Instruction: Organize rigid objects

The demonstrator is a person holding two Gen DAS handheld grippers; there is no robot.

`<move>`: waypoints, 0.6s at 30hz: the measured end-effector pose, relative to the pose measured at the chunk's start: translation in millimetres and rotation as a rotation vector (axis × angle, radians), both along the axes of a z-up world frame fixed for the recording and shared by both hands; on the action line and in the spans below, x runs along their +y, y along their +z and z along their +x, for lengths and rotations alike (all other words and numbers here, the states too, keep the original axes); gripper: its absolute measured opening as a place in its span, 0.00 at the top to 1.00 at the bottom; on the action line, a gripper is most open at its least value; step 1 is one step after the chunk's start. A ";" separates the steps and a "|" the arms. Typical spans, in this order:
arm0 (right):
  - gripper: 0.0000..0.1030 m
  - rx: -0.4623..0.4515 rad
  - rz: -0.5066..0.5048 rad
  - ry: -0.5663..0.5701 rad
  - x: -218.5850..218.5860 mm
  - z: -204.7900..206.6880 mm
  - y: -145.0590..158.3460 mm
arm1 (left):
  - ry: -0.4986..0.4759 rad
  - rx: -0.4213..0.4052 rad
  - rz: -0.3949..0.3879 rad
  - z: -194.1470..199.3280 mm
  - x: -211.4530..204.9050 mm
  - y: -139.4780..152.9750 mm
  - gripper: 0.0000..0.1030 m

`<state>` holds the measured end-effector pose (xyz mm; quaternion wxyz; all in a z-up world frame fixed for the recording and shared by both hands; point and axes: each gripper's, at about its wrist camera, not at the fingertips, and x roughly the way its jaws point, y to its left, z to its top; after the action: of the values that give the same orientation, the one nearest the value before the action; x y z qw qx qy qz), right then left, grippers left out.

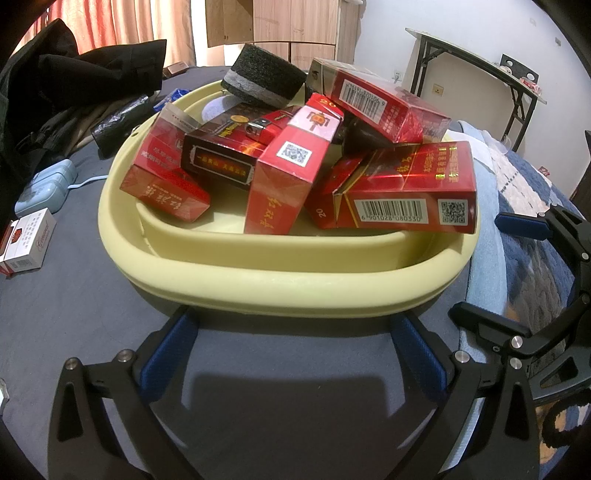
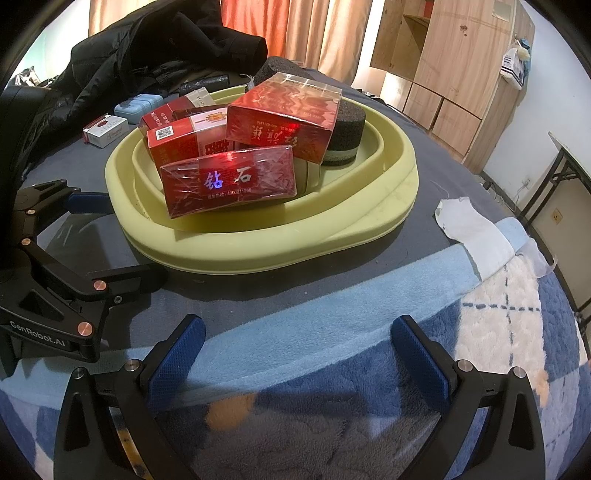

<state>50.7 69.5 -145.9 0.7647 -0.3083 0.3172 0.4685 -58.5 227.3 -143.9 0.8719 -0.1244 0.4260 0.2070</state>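
Bedding covered the work surface: a grey sheet (image 1: 74,295) under the pale yellow basin (image 1: 280,284), and a blue-and-white plush blanket (image 2: 332,387) nearer the right gripper. Behind stood orange curtains (image 2: 258,22), a wooden wardrobe (image 2: 454,62) and a folding table (image 1: 476,55). Red cigarette packs (image 1: 402,192) lay heaped in the basin with a dark sponge block (image 1: 262,75); one white pack (image 1: 27,240) sat outside on the sheet, beside a light blue case (image 1: 44,188). A black jacket (image 1: 74,81) lay further back. The left gripper (image 1: 295,354) stood wide open and empty just before the basin's rim. The right gripper (image 2: 299,354) was equally spread over the blanket, holding nothing. Packs lower in the heap were mostly hidden.
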 end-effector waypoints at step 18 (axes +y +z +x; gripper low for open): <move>0.00 0.000 0.000 0.000 0.6 -0.2 -0.2 | 0.000 0.000 0.000 0.3 0.6 0.4 0.00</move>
<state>50.6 70.0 -146.1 0.7647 -0.3085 0.3172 0.4685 -58.3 227.9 -143.5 0.8719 -0.1244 0.4260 0.2071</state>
